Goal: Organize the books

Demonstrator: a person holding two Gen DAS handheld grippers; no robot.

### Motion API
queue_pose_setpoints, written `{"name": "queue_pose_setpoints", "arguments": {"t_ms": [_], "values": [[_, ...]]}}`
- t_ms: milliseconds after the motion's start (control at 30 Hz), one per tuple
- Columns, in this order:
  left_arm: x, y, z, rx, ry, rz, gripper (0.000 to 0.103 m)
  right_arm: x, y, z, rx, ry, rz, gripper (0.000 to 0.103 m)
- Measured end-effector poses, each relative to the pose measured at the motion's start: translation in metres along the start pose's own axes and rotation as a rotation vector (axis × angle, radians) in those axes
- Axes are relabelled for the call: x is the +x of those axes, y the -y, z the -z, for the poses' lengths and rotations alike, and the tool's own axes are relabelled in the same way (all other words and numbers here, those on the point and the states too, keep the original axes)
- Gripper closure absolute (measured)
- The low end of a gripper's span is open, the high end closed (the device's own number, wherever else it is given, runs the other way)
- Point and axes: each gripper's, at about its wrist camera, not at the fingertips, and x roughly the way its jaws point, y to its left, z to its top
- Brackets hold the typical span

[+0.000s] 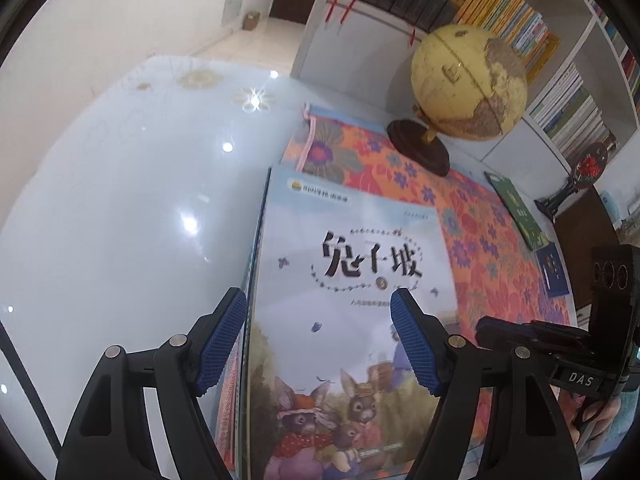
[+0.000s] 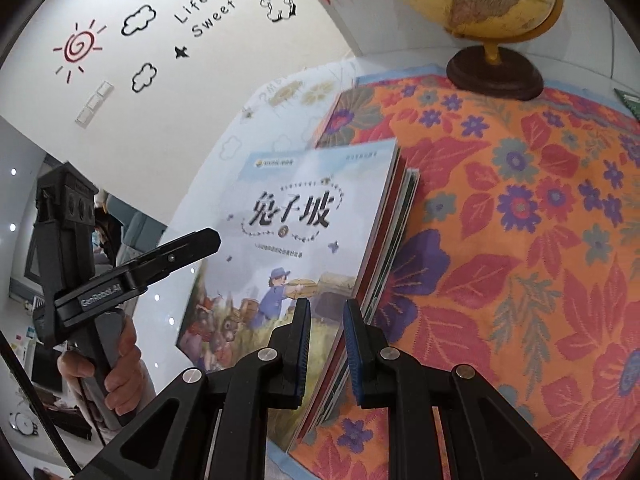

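A stack of picture books [image 2: 304, 216], rabbit-illustrated cover on top, lay flat straddling the flowered cloth [image 2: 520, 240] and glossy table [image 1: 120, 200].

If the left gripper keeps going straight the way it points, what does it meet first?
Most likely the rabbit storybook atop the stack: the left gripper has open jaws straddling its left edge and cover. Depth is unclear.

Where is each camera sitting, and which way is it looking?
Left wrist: on the left gripper, looking down over the rabbit book toward the globe; its open fingers and the right gripper show.
Right wrist: on the right gripper, looking down at the stack's edge on the flowered cloth; its near-shut fingers, the left gripper and a hand show.
Both share: rabbit book, globe, flowered cloth.
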Motion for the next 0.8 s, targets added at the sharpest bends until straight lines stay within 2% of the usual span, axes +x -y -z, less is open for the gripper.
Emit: {"name": "queue_pose_setpoints", "arguments": {"t_ms": [167,267,367,433,500,567,633,800], "values": [[-0.012,0.03,-0.007,0.02,0.035,0.025,0.03,-0.032,0.025,0.001,0.057,0.04,0.0,0.086],[-0.01,0.057,-0.015,0.02,0.04,0.069,0.03,-0.058,0.055,0.0,0.12,0.086,-0.015,0.085],[0.002,0.096,-0.024,0.031,0.031,0.101,0.03,-0.095,0.095,-0.001,0.173,0.154,0.009,0.076],[0.017,0.13,-0.031,0.033,0.016,0.134,0.03,-0.124,0.126,-0.001,0.192,0.22,0.054,0.069],[0.03,0.158,-0.036,0.03,0.003,0.158,0.03,-0.158,0.165,-0.002,0.226,0.297,0.112,0.067],[0.047,0.193,-0.041,0.03,0.012,0.184,0.03,-0.191,0.209,-0.004,0.24,0.379,0.18,0.066],[0.065,0.229,-0.043,0.025,0.032,0.212,0.03,-0.216,0.25,-0.008,0.245,0.425,0.234,0.062],[0.123,0.31,-0.038,0.055,0.006,0.249,0.03,-0.244,0.354,-0.013,0.37,0.444,0.293,0.06]]}}
